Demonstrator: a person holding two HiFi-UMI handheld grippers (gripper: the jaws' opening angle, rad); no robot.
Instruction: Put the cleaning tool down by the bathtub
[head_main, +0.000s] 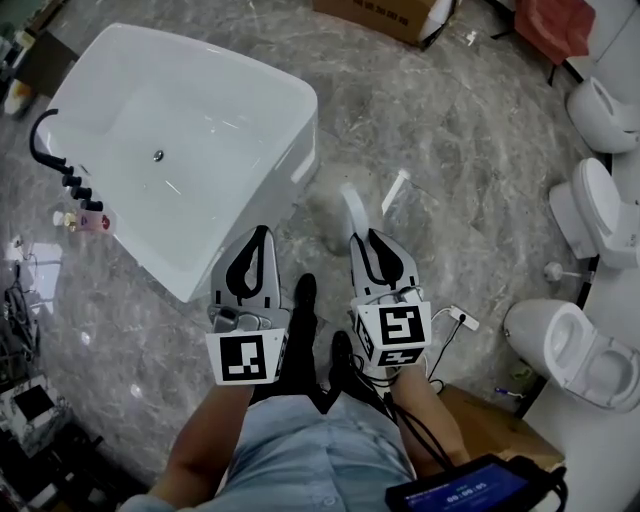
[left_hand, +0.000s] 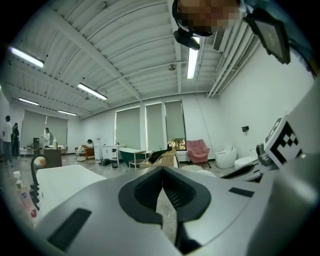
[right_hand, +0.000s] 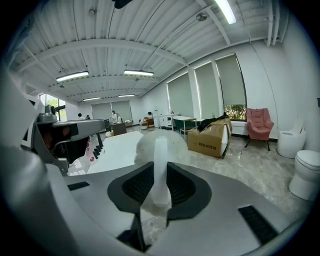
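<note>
Where the person stands: on the grey stone floor (head_main: 480, 150), right by the near corner of the bathtub (head_main: 215, 110), with the left gripper (left_hand: 162, 173) and the right gripper (right_hand: 160, 169) held out in front, side by side.
Bathtub: big and white. It looks empty inside, and only the small round drain (head_main: 158, 155) shows on its bottom.
Tub rim: a black tap (head_main: 42, 135) curves over the far left edge. Black knobs sit next to it, and a small pink bottle (head_main: 95, 222) stands beside those.
Right gripper: its jaws are part way closed and squeeze the white handle of the cleaning tool (right_hand: 160, 145) from both sides.
Cleaning tool: it is held in the right gripper and not yet put down. Its fluffy white head sticks out past the jaws, over the floor just beside the tub's near corner.
Left gripper: its jaws are closed tip to tip with nothing between them. It is on the tub side of the right gripper.
Toilets: three white ones stand along the right side. The nearest toilet (head_main: 575, 350) has its lid up and its bowl looks empty.
Cardboard box (right_hand: 210, 140): brown, on the floor past the tub. Something dark lies on top, and what is inside cannot be seen.
Pink chair (right_hand: 260, 125): it stands by the windows.
Dark screen (head_main: 465, 490): it sits low at the person's right side, with black cables running to it.
</note>
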